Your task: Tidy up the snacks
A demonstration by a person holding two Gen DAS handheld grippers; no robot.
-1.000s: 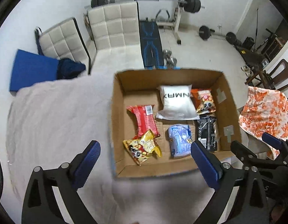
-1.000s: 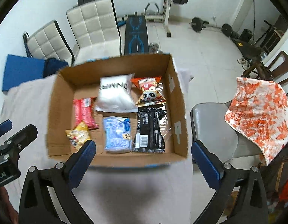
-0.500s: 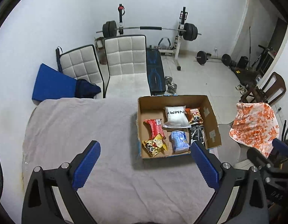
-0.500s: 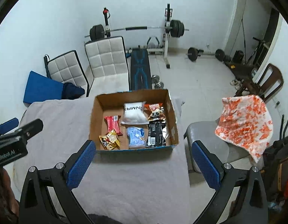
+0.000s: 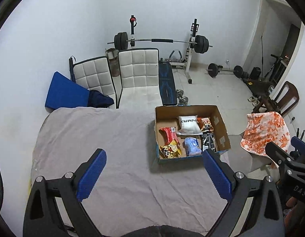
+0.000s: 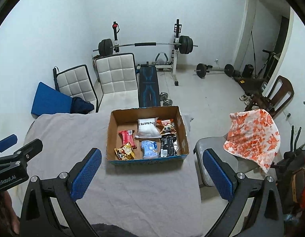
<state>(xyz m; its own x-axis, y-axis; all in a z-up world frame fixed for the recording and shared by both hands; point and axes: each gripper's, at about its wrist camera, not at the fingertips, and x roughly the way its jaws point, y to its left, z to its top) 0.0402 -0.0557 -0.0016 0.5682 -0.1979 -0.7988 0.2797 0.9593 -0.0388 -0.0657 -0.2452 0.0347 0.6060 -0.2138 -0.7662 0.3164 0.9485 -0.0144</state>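
The cardboard box [image 6: 147, 159] with six snacks lies at twelve o'clock from the right gripper [image 6: 152, 174], which is nearer; the left gripper [image 5: 154, 175] has it at one o'clock. Both are spread wide, empty.

Even, cool overhead light fills both views; frames are sharp, without motion blur. Fisheye bending curves the walls and doorway at the edges, with black vignette corners. The box [image 6: 146, 157] casts a soft shadow toward the lower frame.

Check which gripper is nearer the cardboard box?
Right gripper, marginally: the cardboard box sits centred ahead of it. The left gripper has it ahead, offset rightward.
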